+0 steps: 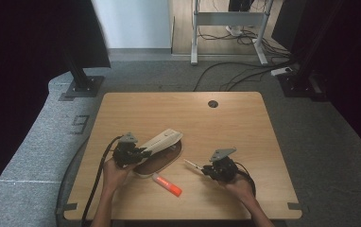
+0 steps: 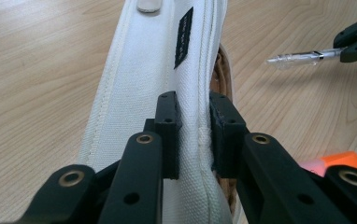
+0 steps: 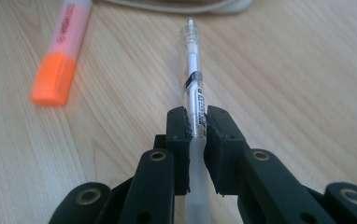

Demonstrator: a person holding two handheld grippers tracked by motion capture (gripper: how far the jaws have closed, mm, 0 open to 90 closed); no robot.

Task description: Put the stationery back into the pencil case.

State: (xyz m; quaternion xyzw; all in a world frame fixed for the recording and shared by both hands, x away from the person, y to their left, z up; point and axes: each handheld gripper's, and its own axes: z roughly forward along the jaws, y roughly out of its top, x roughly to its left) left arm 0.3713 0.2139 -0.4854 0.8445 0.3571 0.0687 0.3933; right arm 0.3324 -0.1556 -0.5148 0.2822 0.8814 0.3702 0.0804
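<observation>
Forearms are entering the high view from the bottom edge, each hand carrying a gripper over the table (image 1: 263,123).

Left gripper (image 1: 143,152): in the high view it is sitting at the left, pointing up and to the right. Its fingers (image 2: 168,126) are clenching the flap (image 2: 144,93) of a white pouch (image 1: 162,141). In the left gripper view the flap's stitched edge is passing between the two pads, and both pads are pressing on the cloth. The flap is running away from the fingertips toward the top of that view, with a black label (image 2: 183,38) lying on it just beyond the pads. The pouch's brown lining (image 2: 221,74) is showing just to the right of the right pad. In the high view the pouch is lying open, the flap lifted over the brown interior (image 1: 162,160).

Marker (image 1: 167,185): an orange-capped marker is lying flat on the table between the two grippers, just below the pouch and touching neither gripper. In the right gripper view it is lying to the left of the fingers, cap end nearer.

Right gripper (image 1: 203,169): it is pointing up and to the left, toward the pouch. Its fingers (image 3: 180,140) are grasping a clear pen (image 3: 194,88) by the barrel. The pen is extending straight ahead of the fingertips, its tip stopping near the pouch's rim but apart from it. The frosted rear end is passing back between the pads.
</observation>
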